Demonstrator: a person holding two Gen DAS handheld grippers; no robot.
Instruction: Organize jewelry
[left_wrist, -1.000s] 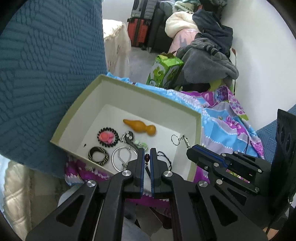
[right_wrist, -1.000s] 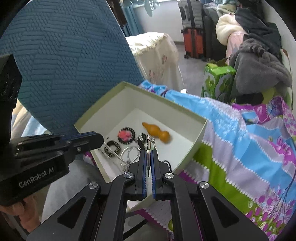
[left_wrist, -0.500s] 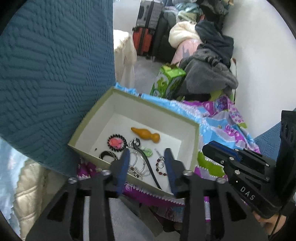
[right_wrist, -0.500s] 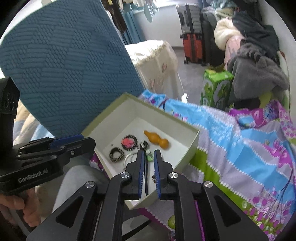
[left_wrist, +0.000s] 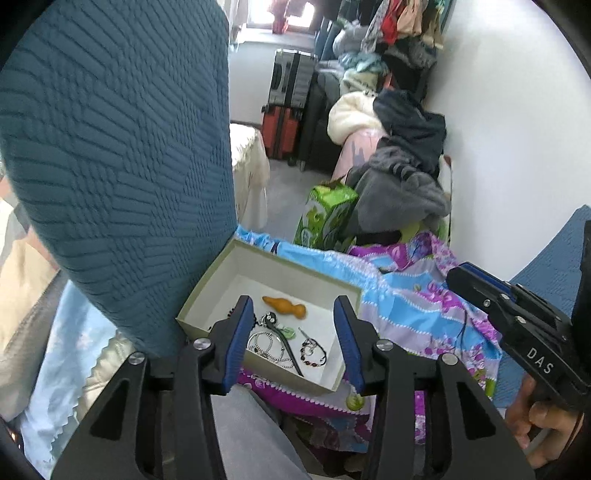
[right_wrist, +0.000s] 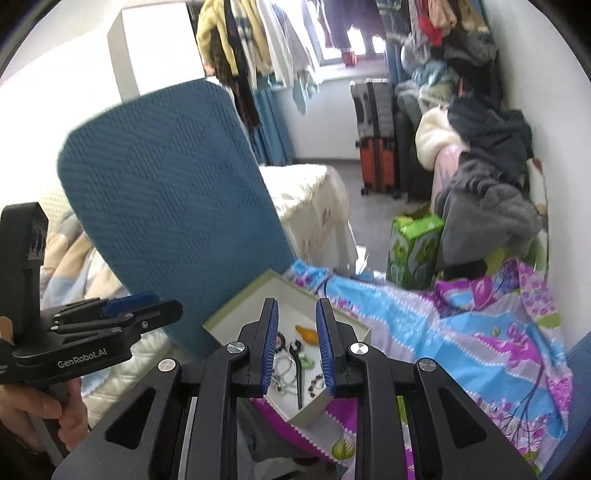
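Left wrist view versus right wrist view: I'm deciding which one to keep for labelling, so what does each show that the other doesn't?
Only the left wrist view shows the right hand and the left gripper from behind, nothing between its opening jaws.

Only the right wrist view shows hanging clothes, the left hand and the right gripper, likewise empty and opening.

Both show the jewelry box, orange pendant, blue chair back and suitcases.

Left gripper (left_wrist: 295, 341) above box (left_wrist: 207, 306), jaws opening, nothing between. Inside box: orange gourd charm (left_wrist: 284, 305), chains (left_wrist: 264, 343), beaded bracelet (left_wrist: 313, 352).
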